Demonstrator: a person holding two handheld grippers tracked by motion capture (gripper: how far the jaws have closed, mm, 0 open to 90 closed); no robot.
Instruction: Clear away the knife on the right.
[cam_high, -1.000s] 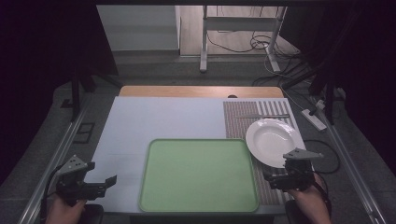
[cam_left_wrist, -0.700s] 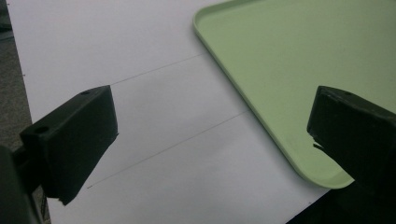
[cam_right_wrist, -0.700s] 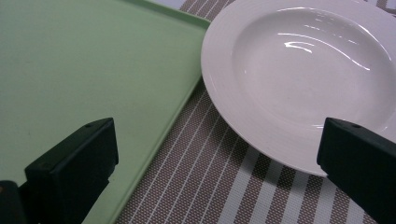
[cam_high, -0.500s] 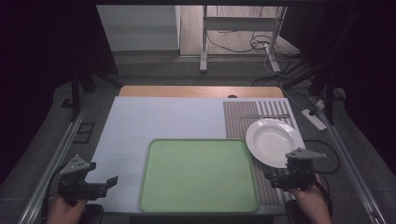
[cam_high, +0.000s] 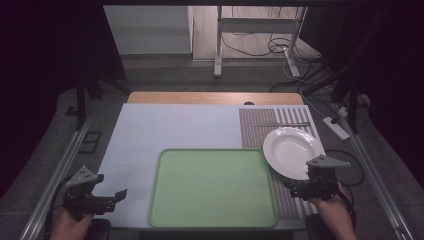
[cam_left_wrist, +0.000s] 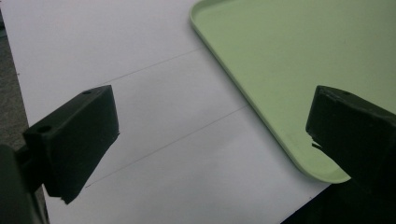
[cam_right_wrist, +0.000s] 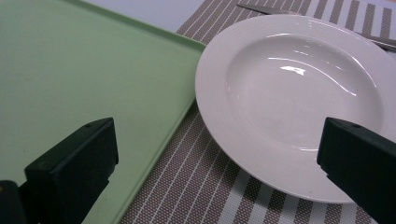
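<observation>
I hold a two-jaw gripper in each hand at the near edge of a table. My right gripper (cam_high: 300, 188) hovers with its jaws spread wide and empty, just short of the near rim of a white plate (cam_high: 292, 151). The plate sits upright on a brown striped placemat (cam_high: 260, 125), its left edge touching or just overlapping the corner of a light green tray (cam_high: 212, 187); I cannot tell which. In the right gripper view the plate's near rim lies between my open jaws. My left gripper (cam_high: 116, 196) waits, jaws also released and empty, over the white table cover (cam_high: 170, 125) beside the tray's left edge. A piece of cutlery, possibly a knife (cam_high: 282, 124), lies beyond the plate. I judge this to be the approach to the plate. Next I should ease the right gripper forward and low, bracket the rim, then close firmly.
</observation>
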